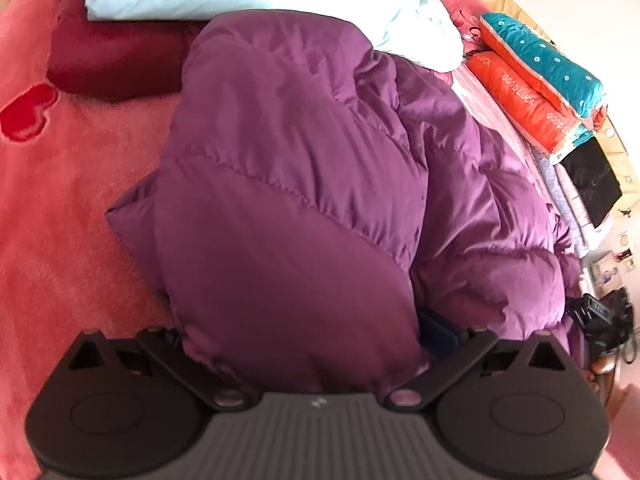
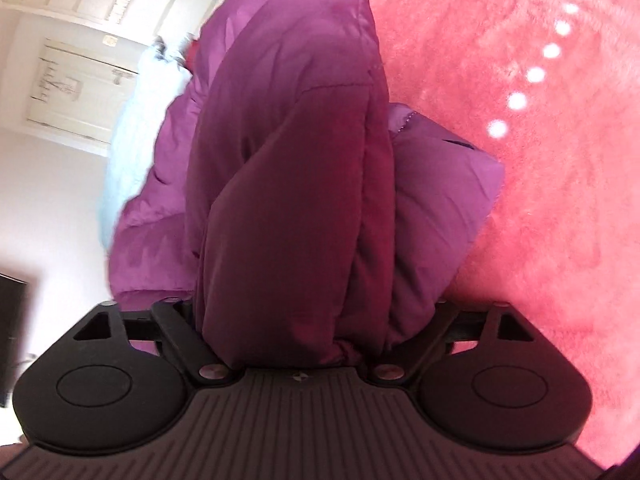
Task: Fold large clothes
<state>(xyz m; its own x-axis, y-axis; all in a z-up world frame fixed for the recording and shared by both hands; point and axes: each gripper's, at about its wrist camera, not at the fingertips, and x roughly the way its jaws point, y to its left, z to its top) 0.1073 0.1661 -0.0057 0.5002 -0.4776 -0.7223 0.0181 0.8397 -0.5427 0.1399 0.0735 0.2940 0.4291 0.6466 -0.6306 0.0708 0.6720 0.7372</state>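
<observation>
While "GOODLUCK" is showing in pale letters on the orange folded blanket (image 1: 520, 100) at the right, the purple down jacket (image 1: 304, 184) is lying on the pink plush bedspread (image 1: 60, 208), its long axis running away from both cameras. The left gripper (image 1: 316, 344) and right gripper (image 2: 308, 320) are gaping wide around jacket folds; fingertips hidden, grip unclear. White walls are standing behind.

Open pink blanket (image 1: 60, 208) left of purple jacket (image 1: 280, 200); stacked bedding (image 1: 536, 92) crowding right
</observation>
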